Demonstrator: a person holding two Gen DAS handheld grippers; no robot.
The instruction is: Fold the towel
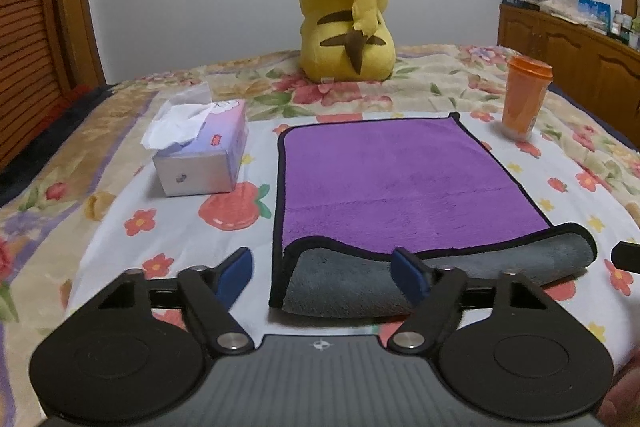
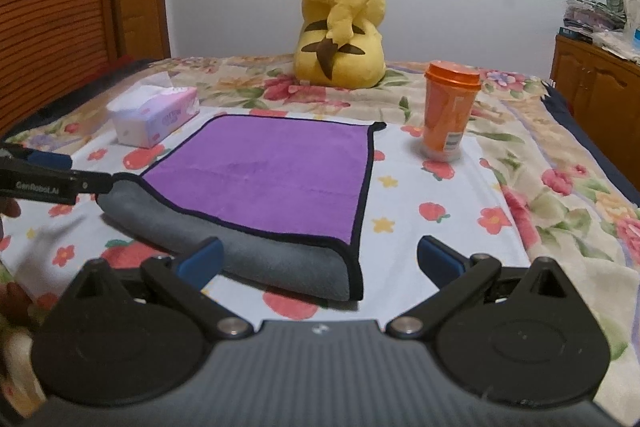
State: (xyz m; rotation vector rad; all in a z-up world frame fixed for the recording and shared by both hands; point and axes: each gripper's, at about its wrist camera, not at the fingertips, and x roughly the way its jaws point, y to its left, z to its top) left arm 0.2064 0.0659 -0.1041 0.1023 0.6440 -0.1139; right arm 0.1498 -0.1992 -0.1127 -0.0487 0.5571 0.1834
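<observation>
On the flowery bed cover (image 1: 120, 187), the towel (image 1: 400, 167) lies in the middle, purple side up. Its near edge is rolled over, so the gray underside shows along the front. That looks like one fold just begun or only half laid down. The rest of the towel is flat, so I think most of the folding is not yet done.

The left gripper (image 1: 322, 273) sits just in front of the towel's near left corner. Its blue fingers are spread wide and hold nothing. The right gripper (image 2: 320, 259) is by the near right corner, also spread wide and empty.

To the left of the towel is a tissue box (image 1: 200, 151). To the right stands an orange cup (image 2: 448, 115). Far back sits a yellow plush toy (image 1: 346, 11), facing away.

Some things are hard to see. The gripper bodies hide the bed right below them. In the left view the right gripper is only a small dark bit at the right edge. I cannot tell if the rolled edge is loose or pressed flat, or what lies under it.
</observation>
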